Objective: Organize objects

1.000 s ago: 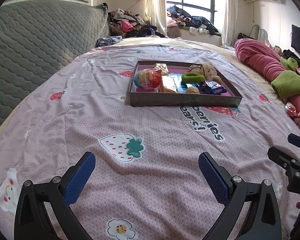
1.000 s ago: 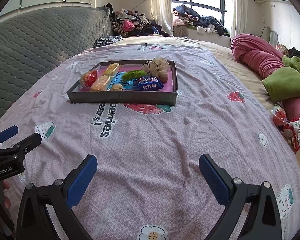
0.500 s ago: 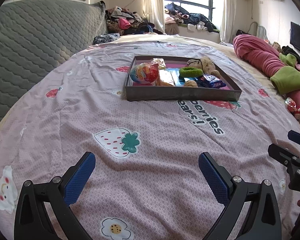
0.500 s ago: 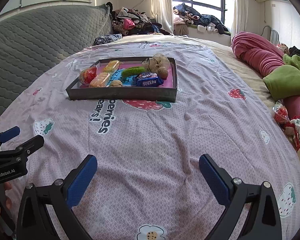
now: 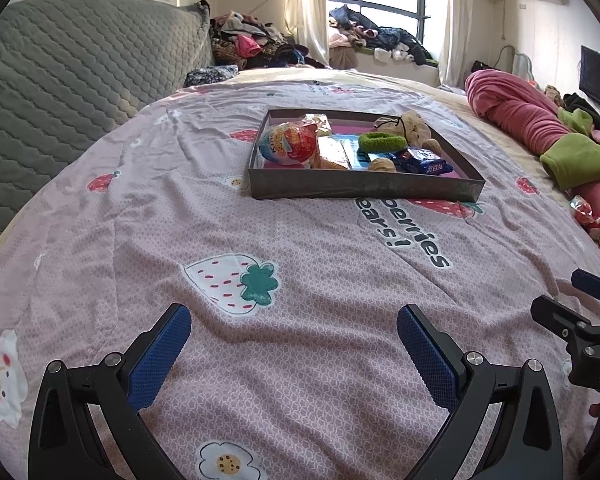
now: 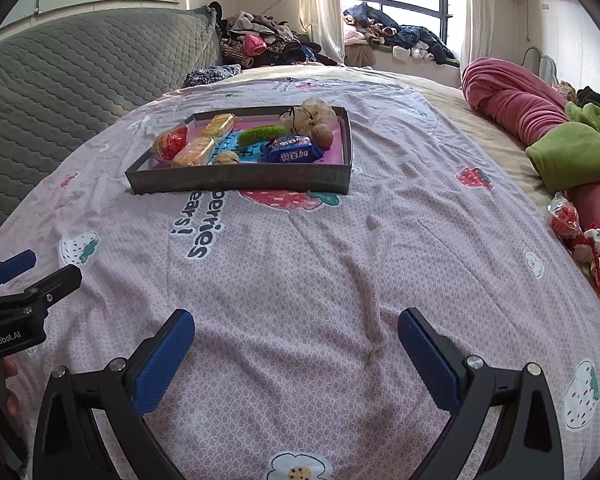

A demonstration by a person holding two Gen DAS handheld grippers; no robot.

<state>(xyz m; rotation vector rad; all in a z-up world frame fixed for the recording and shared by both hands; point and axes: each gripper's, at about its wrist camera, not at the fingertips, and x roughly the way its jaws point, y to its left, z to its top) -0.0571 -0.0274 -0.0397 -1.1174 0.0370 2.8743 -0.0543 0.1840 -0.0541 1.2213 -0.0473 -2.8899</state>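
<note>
A dark shallow tray sits on the pink strawberry bedsheet, well ahead of both grippers. It holds a red snack bag, wrapped cakes, a green hair tie, a blue biscuit pack, walnuts and a beige scrunchie. My left gripper is open and empty over the sheet. My right gripper is open and empty too, to the right of the left one.
A grey quilted headboard runs along the left. A rolled pink and green blanket lies at the right, with a red candy wrapper beside it. Clothes are piled by the window.
Both grippers have drawn slightly closer to the tray, which sits a bit lower and larger in view. Both stay open and empty.
</note>
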